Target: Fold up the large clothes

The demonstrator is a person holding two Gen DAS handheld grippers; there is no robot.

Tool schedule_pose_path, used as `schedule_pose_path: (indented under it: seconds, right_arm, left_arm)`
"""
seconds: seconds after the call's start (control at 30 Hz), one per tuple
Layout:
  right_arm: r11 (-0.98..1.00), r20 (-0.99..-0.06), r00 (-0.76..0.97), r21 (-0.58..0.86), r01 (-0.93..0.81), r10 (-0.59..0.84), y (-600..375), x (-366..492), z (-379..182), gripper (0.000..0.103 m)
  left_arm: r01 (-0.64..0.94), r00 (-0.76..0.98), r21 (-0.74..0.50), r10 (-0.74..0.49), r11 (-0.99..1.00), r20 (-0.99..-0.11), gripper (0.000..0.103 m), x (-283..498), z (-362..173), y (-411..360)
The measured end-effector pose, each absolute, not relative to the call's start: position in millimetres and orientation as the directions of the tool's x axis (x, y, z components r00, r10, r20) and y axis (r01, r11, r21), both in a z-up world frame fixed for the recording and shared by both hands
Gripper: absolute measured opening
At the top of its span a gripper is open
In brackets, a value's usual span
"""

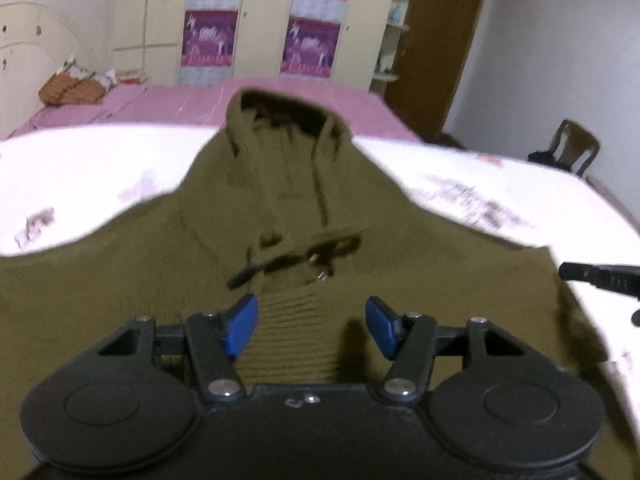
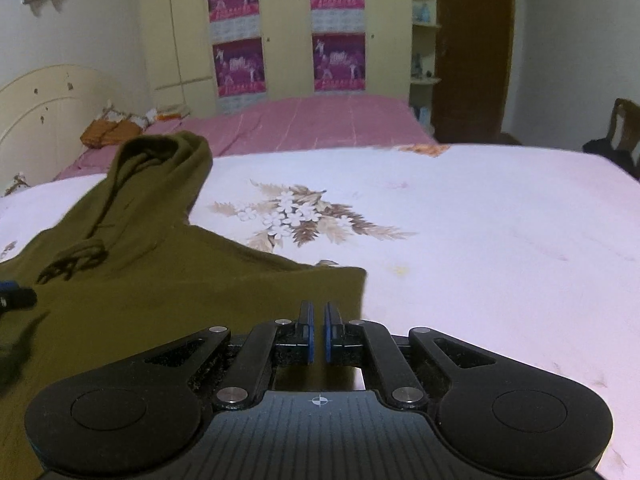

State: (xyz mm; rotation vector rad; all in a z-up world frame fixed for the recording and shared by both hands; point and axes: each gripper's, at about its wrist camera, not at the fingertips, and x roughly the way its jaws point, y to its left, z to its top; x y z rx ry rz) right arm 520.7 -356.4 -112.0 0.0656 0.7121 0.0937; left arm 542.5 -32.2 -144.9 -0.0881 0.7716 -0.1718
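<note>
we see the hoodie [image 1: 280,208] flat on the bed [image 2: 480,240]; left gripper [image 1: 312,326] released above it, right gripper [image 2: 316,330] clenched empty at its edge; no readable writing.

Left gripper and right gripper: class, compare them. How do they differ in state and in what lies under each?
The left gripper is open, nothing between its blue pads; the right gripper is shut on nothing. The left gripper sits over the ribbed part of the olive hoodie; the right gripper sits at the hoodie's edge, beside the white floral bedspread. Both have black bodies and blue pads.
</note>
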Motion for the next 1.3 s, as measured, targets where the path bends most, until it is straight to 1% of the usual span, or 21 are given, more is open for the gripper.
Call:
schedule_pose_path:
  seconds: [0.03,0.07,0.17,0.3,0.33,0.37,0.4,0.43,0.47,0.5,0.53,0.6,0.63,0.67,0.7,0.8,0.87,0.97,1.07,1.17,1.3]
  right_arm:
    - [0.996,-0.697,0.711,0.074,-0.054,0.090,-360.2,530.6,-125.3,0.002]
    - [0.996,-0.690,0.719,0.072,-0.055,0.090,-362.3,532.5,-131.0,0.002]
    - [0.996,-0.701,0.707,0.072,-0.058,0.092,-363.8,532.1,-124.7,0.002]
    - [0.993,-0.638,0.763,0.109,-0.044,0.104,-366.2,495.0,-100.2,0.003]
    - [0.992,-0.634,0.765,0.117,-0.050,0.114,-364.5,482.7,-98.5,0.008]
    - [0.993,-0.631,0.768,0.113,-0.046,0.108,-362.0,472.4,-98.7,0.041]
    - [0.994,-0.626,0.774,0.102,-0.040,0.095,-358.2,463.6,-100.4,0.063]
    - [0.995,-0.619,0.780,0.085,-0.055,0.096,-353.5,455.2,-104.4,0.079]
    - [0.994,-0.643,0.758,0.071,-0.078,0.106,-347.9,454.0,-111.3,0.077]
    - [0.994,-0.682,0.723,0.066,-0.092,0.112,-342.8,456.0,-120.2,0.072]
    - [0.993,-0.729,0.674,0.067,-0.100,0.117,-340.3,461.0,-132.5,0.062]
    - [0.993,-0.719,0.686,0.073,-0.089,0.114,-341.6,460.7,-131.9,0.062]
    - [0.996,-0.699,0.709,0.062,-0.069,0.093,-342.1,457.0,-123.7,0.062]
    - [0.997,-0.663,0.745,0.052,-0.055,0.076,-343.4,450.5,-115.3,0.062]
    - [0.997,-0.636,0.768,0.050,-0.053,0.073,-344.4,444.9,-107.9,0.062]
    - [0.995,-0.619,0.779,0.086,-0.057,0.099,-348.9,435.8,-96.7,0.062]
    - [0.993,-0.617,0.779,0.104,-0.059,0.111,-349.5,430.4,-94.8,0.062]
    - [0.990,-0.619,0.776,0.133,-0.047,0.120,-347.6,426.0,-95.5,0.062]
    - [0.989,-0.633,0.766,0.144,-0.020,0.108,-342.4,418.7,-97.1,0.062]
    - [0.991,-0.637,0.765,0.131,-0.008,0.091,-333.3,406.8,-91.2,0.062]
    - [0.994,-0.633,0.773,0.104,0.031,0.042,-311.9,402.9,-85.2,0.062]
  left_arm:
    - [0.110,0.699,-0.122,-0.164,0.986,-0.696,0.060,544.5,-151.9,-30.1]
    - [0.118,0.716,-0.113,-0.163,0.987,-0.679,0.061,541.4,-155.0,-26.8]
    - [0.120,0.712,-0.093,-0.151,0.988,-0.686,0.059,536.0,-143.6,-25.4]
    - [0.110,0.753,-0.118,-0.160,0.987,-0.638,0.066,508.5,-120.0,-23.7]
    - [0.107,0.754,-0.122,-0.160,0.987,-0.637,0.066,502.7,-120.0,-25.1]
    - [0.104,0.750,-0.127,-0.161,0.986,-0.641,0.066,496.7,-122.3,-26.9]
    - [0.102,0.742,-0.126,-0.160,0.987,-0.651,0.066,496.3,-127.5,-29.8]
    - [0.098,0.723,-0.115,-0.150,0.989,-0.675,0.066,498.7,-135.2,-32.2]
    - [0.091,0.694,-0.098,-0.134,0.991,-0.708,0.066,503.9,-145.8,-34.4]
    - [0.096,0.704,-0.083,-0.126,0.992,-0.699,0.069,505.1,-150.4,-35.7]
    - [0.099,0.710,-0.070,-0.120,0.993,-0.694,0.070,505.8,-150.9,-37.2]
    - [0.095,0.704,-0.065,-0.114,0.993,-0.701,0.071,508.3,-143.4,-36.8]
    - [0.082,0.712,-0.071,-0.108,0.994,-0.694,0.075,506.3,-137.8,-33.9]
    - [0.062,0.731,-0.075,-0.096,0.995,-0.676,0.089,501.2,-131.2,-28.9]
    - [0.040,0.749,-0.080,-0.083,0.996,-0.657,0.096,494.7,-125.4,-22.2]
    - [-0.049,0.757,-0.112,-0.036,0.993,-0.653,0.092,475.1,-114.2,12.1]
    - [-0.136,0.747,-0.116,0.025,0.984,-0.664,0.085,460.0,-112.3,46.0]
    - [-0.293,0.721,-0.144,0.120,0.945,-0.683,0.079,433.1,-110.0,113.7]
    - [-0.448,0.703,-0.196,0.208,0.872,-0.680,0.079,404.2,-107.6,193.0]
    - [-0.544,0.689,-0.230,0.272,0.807,-0.672,0.079,385.8,-109.4,260.5]
    - [-0.642,0.680,-0.341,0.305,0.687,-0.667,0.076,367.5,-122.4,349.6]
